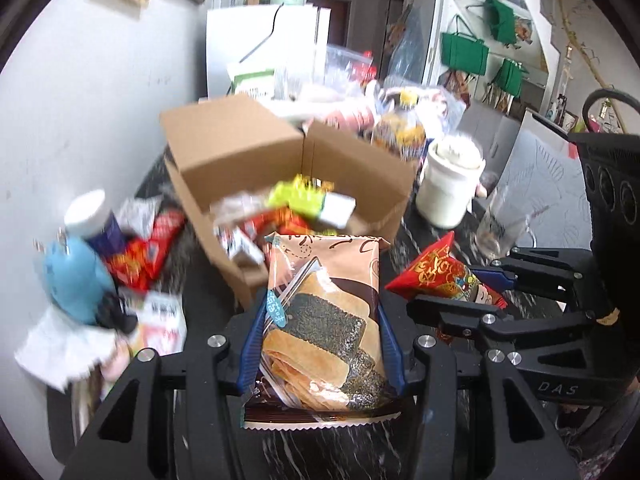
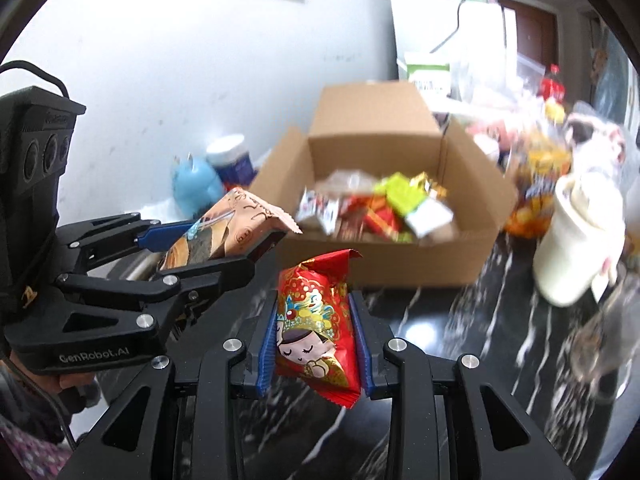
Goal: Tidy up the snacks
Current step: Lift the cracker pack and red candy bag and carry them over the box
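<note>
My left gripper (image 1: 322, 340) is shut on a tan seaweed-cracker packet (image 1: 324, 320) and holds it above the dark marble counter, just short of the open cardboard box (image 1: 240, 152). My right gripper (image 2: 314, 336) is shut on a red snack packet (image 2: 316, 324) with a cartoon figure, also in front of the box (image 2: 376, 112). The box holds several small snack packs (image 2: 384, 204). Each gripper shows in the other's view: the right gripper with the red packet (image 1: 444, 276), the left gripper with the tan packet (image 2: 228, 232).
A white jar (image 1: 448, 184) and a glass (image 1: 500, 224) stand right of the box. An orange drink bottle (image 1: 400, 128) and bags are behind it. A blue toy (image 1: 76, 280), a white-lidded jar (image 1: 90, 216) and red packets (image 1: 140, 256) lie left by the wall.
</note>
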A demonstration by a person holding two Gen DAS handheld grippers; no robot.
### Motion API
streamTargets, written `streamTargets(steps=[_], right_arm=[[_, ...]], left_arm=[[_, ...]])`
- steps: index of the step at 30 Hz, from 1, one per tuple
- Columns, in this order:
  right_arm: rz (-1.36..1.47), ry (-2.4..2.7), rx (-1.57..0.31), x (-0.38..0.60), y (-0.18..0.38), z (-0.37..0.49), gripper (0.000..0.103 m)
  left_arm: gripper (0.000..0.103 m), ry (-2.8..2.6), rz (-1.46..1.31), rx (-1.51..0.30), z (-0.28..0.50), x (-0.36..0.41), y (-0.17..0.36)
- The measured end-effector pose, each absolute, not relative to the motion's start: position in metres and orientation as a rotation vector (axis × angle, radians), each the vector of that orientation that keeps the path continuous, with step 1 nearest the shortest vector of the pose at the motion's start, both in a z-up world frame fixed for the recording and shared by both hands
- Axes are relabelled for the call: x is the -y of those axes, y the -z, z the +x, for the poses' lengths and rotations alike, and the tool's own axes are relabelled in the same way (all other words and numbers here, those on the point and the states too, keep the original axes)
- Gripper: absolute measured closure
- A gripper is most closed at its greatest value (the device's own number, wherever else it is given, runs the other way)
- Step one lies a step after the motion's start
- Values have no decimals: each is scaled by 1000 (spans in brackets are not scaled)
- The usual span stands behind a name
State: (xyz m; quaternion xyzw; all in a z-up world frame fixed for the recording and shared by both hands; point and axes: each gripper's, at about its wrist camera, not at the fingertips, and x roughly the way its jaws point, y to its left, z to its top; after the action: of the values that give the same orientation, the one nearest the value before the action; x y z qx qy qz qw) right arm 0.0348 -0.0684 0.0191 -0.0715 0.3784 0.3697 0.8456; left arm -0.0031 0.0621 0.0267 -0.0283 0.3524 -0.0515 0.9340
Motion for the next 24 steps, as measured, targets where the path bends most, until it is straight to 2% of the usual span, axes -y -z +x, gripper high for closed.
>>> streamTargets(steps=[24], right_arm=[[-130, -684, -653, 62, -102, 158, 71]], left_arm=[[54, 143, -21, -561, 114, -83, -95]])
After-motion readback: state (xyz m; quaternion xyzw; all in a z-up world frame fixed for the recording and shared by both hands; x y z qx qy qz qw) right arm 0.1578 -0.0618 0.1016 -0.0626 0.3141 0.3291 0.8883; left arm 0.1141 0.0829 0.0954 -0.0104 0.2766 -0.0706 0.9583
